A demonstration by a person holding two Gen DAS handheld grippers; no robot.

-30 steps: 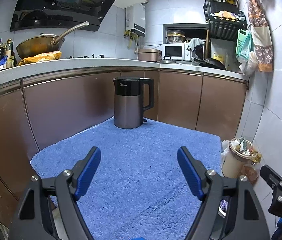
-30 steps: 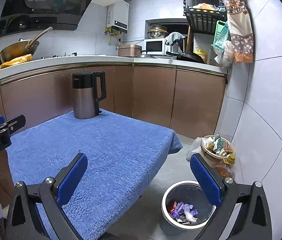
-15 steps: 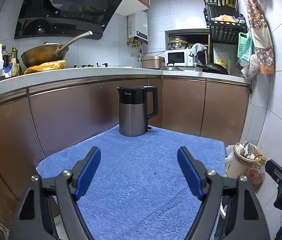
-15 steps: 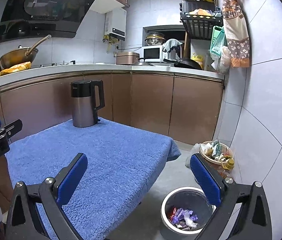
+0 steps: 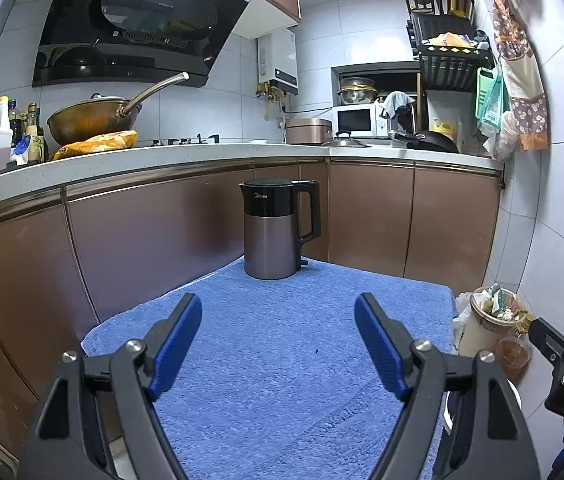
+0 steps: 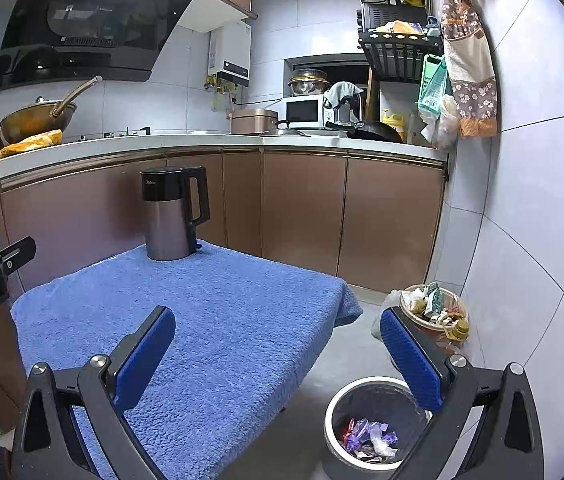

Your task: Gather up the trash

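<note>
Both grippers spread wide, nothing between the pads. Left gripper (image 5: 277, 338) hangs over the blue towel (image 5: 282, 360) covering the table, pointed at the kettle (image 5: 275, 228) that stands upright at the towel's far edge, well ahead of the fingertips. Right gripper (image 6: 277, 344) sits at the table's right corner, left finger over the towel (image 6: 209, 320), right finger over the floor. Trash: crumpled wrappers (image 6: 368, 436), purple and clear, already lying in the bottom of the round bin (image 6: 336, 412) on the floor, just below and between the right gripper's fingers, nearer the right one. Bin rim is partly hidden by that finger. Towel surface shows only a tiny dark speck (image 5: 316, 351) between the left gripper's fingers; too small to tell what it is. Further right by the tiled wall, a second, tan bucket (image 6: 434, 312) heaped with packaging, a brownish bottle (image 6: 460, 328) leaning at its side. Behind the table: brown cabinet fronts (image 6: 302, 208), countertop with wok (image 5: 93, 118), rice cooker (image 5: 308, 130), microwave (image 5: 358, 120). Nothing stands between the right gripper and the bin.
</note>
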